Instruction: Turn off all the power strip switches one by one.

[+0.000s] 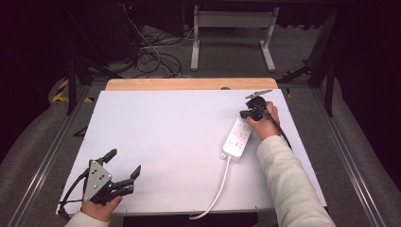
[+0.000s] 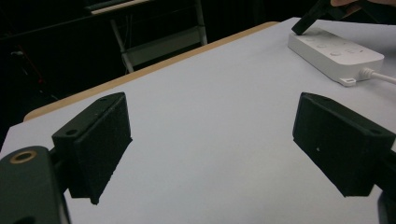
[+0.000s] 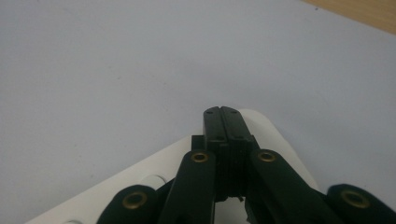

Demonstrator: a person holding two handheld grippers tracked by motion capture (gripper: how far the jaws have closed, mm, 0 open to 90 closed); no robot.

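Item: white power strip [image 1: 238, 137] on a white table [image 1: 165, 142], right gripper [image 1: 247, 113] at its far end.

Detail: power strip lies on the right half of the table, long axis running near-to-far, its white cable [image 1: 215, 191] trailing off the near edge. Right gripper, held in the person's right hand [image 1: 264, 124], has its jaws pressed together with nothing between them; in the right gripper view the closed tips [image 3: 222, 122] sit over the rounded end of the strip [image 3: 154, 172]; in the left gripper view they appear to touch its top face [image 2: 336, 51]. Left gripper [image 1: 124, 165] rests at the near left corner of the table, well apart from the strip, jaws spread wide and empty. A wooden edge [image 1: 189, 84] shows along the far side of the table.
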